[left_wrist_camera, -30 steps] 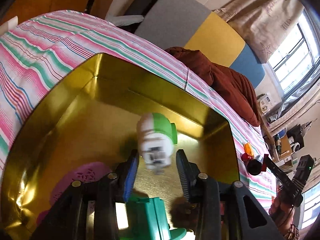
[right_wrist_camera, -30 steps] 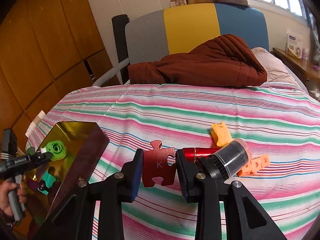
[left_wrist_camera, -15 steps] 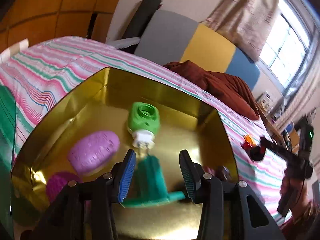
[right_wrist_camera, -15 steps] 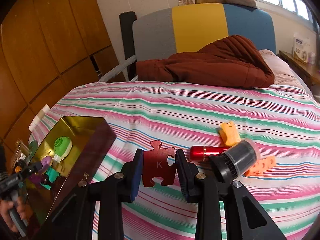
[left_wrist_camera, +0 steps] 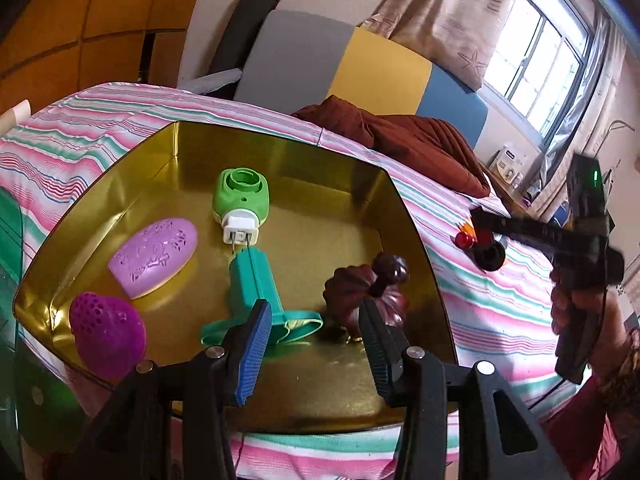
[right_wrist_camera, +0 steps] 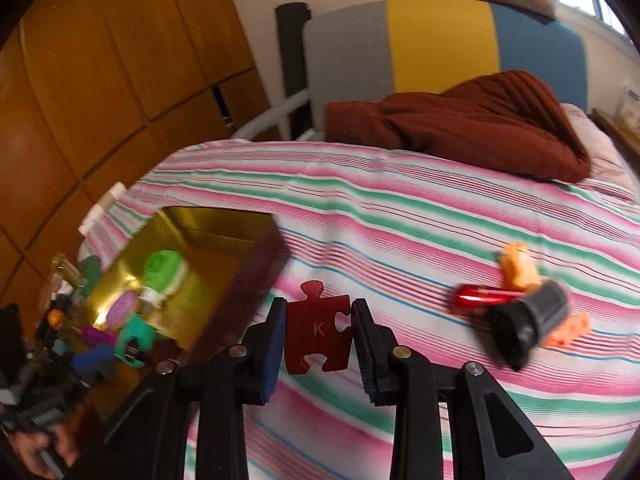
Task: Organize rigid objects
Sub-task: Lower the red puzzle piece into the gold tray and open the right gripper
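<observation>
1. Right gripper (right_wrist_camera: 319,330): jaws clamped on a red puzzle piece (right_wrist_camera: 318,330) marked "K", pads pressing both side edges, the piece held clear above the striped bedsheet (right_wrist_camera: 400,216).
2. Left gripper (left_wrist_camera: 314,342): jaws parted at a middling width, nothing between them, poised over the near part of the gold tin (left_wrist_camera: 304,160).
3. Tin contents, left wrist view: green plug-in device (left_wrist_camera: 241,200), teal stand (left_wrist_camera: 256,292) touching its prongs, lilac oval (left_wrist_camera: 154,256), purple perforated egg (left_wrist_camera: 106,334) at the near-left rim, dark carved ornament (left_wrist_camera: 366,292) on the right.
4. Items on the sheet, right of the tin and well apart from it: red cylinder (right_wrist_camera: 484,298), black-and-clear cap (right_wrist_camera: 532,320), two orange pieces (right_wrist_camera: 518,266).
5. Probable step: transfer of the puzzle piece to the tin.
6. Hazards:
   - Grip is on thin edges only; a tilt or jolt in transit may let the piece pivot and slip out.
   - Left gripper occupies the space over the tin; both tools converging risks a collision.
   - A drop onto the ornament or the stand may leave the piece propped on edge or knock it over the rim.
   - The tin rests on a soft sheet; contact with its wall may shift or tip it.
</observation>
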### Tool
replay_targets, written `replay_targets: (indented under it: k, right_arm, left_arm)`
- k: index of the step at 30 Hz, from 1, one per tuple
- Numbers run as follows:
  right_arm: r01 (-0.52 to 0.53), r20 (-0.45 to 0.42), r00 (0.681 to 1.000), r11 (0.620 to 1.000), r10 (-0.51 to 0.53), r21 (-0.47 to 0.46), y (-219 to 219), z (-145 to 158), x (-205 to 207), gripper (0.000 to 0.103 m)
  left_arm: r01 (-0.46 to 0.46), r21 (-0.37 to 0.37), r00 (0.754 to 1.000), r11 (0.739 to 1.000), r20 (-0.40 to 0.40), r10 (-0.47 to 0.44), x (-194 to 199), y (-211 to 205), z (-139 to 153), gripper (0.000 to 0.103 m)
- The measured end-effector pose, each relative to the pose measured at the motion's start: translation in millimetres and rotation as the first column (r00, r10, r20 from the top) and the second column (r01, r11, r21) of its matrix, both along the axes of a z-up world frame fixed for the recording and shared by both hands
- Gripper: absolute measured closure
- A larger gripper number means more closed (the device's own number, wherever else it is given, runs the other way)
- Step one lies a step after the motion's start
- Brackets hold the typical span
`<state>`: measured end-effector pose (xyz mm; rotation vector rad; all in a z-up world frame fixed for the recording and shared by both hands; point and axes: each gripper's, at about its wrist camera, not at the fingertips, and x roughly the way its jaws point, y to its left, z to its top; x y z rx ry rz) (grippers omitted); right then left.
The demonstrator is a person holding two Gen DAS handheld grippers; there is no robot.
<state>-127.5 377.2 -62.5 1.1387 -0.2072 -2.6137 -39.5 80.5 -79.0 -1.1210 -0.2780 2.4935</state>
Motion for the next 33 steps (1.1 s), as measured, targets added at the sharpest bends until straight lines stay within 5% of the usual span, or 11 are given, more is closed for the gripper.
replay_targets:
  k: [5,13,24,33]
  right_arm:
    - [-0.092,-0.003,0.996,0.996,0.092,-0.002,-52,12,-8,0.07]
    - [-0.187,0.076,0.981,0.975,0.179,0.12,-137,-5,-34,0.07]
    - [-0.2,0.196,0.967,0.959,0.161,0.199,-169,-39,-68,0.07]
    - [-0.186,0.209,0.969,0.947,0.133,0.263,-175,-48,-71,0.065]
  left_arm:
    - [0.005,0.0,1.0,1.0,-0.004,-0.005,5,-2,0,0.057]
    - [0.029,-0.017,0.998,0.999,-0.056,-0.029,21,-6,10,0.057]
    - [-0.001,0.001,0.997,1.0,-0.073,0.001,28,-26,14,0.057]
    - [-0.005,0.009,0.997,1.0,-0.075,0.005,29,-29,16,0.057]
